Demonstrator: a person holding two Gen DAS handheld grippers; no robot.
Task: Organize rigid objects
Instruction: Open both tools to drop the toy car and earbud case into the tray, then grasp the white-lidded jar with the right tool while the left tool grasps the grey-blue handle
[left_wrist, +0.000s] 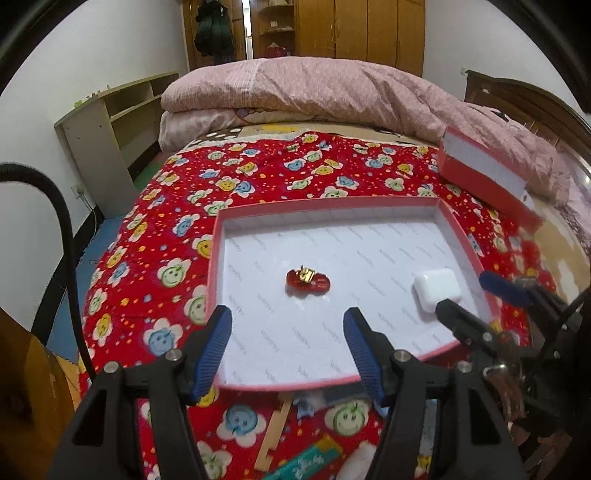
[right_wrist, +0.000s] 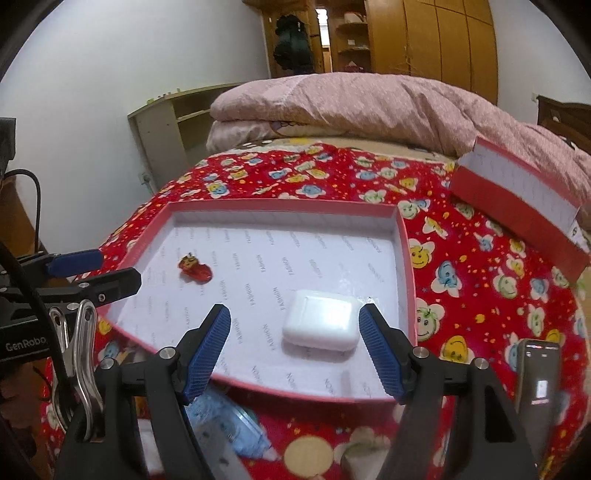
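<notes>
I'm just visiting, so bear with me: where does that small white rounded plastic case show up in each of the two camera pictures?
Left wrist view: the small white rounded plastic case lies right of centre, in the right part of the shallow pink-rimmed cardboard tray.
Right wrist view: the case lies low at centre, in the tray, between the open blue pads.
Shared landmark: the little red toy car on the tray's floor.

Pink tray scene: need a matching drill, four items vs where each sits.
Items:
1. red toy car
2. white earbud case
3. red box lid
4. phone

Places:
A. on the quilt, right of the pink tray, near edge
B. in the tray, left part
C. against the pink duvet, far right
D. in the tray, right part

Pairs: 1-B, 2-D, 3-C, 4-A
</notes>
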